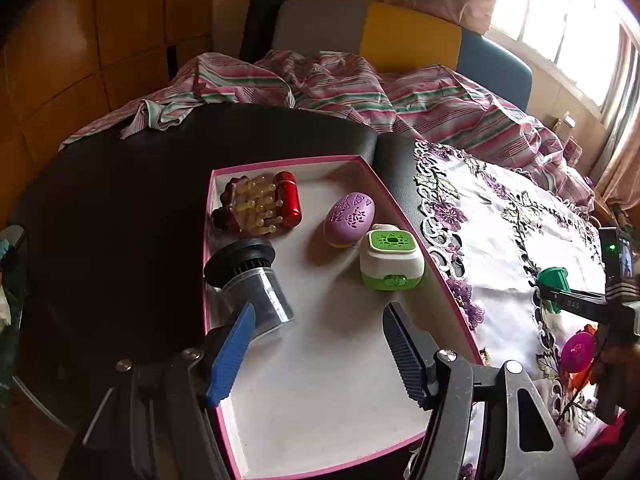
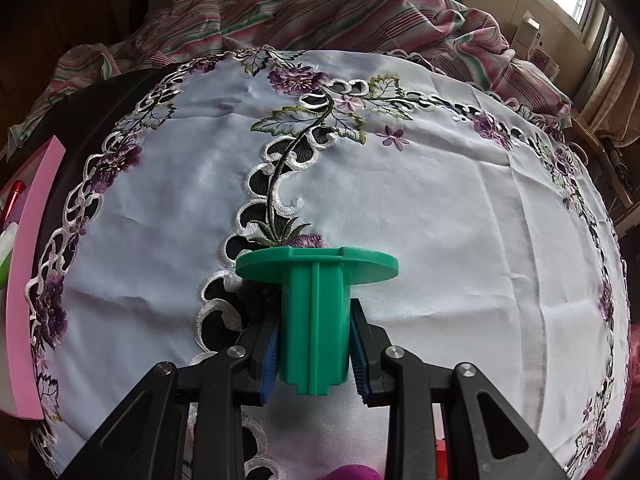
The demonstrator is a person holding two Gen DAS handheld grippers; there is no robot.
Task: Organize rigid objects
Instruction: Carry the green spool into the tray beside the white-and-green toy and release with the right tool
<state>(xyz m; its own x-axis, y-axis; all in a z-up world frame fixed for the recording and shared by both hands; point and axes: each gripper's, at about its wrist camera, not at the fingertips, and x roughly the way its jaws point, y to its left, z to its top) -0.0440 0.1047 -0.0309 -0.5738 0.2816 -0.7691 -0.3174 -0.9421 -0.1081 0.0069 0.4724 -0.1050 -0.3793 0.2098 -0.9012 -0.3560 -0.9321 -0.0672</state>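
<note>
A pink-rimmed white box [image 1: 404, 216] lies on the black table. In it are a brown massage brush [image 1: 252, 208], a red cylinder [image 1: 289, 199], a purple egg-shaped case [image 1: 349, 219], a green-and-white case [image 1: 391, 261] and a black-capped clear jar [image 1: 250, 280] lying on its side. My left gripper [image 1: 320, 350] is open over the box, its left finger right by the jar. My right gripper [image 2: 314, 354] is shut on a green flanged spool [image 2: 314, 304] above the embroidered cloth; it also shows in the left wrist view [image 1: 554, 280].
A white embroidered tablecloth [image 2: 400, 208] covers the right part of the table. A magenta round object [image 1: 576, 352] lies on it near the right gripper. A striped sheet [image 1: 360, 92] is bunched behind. The box's pink edge [image 2: 30, 280] shows at left.
</note>
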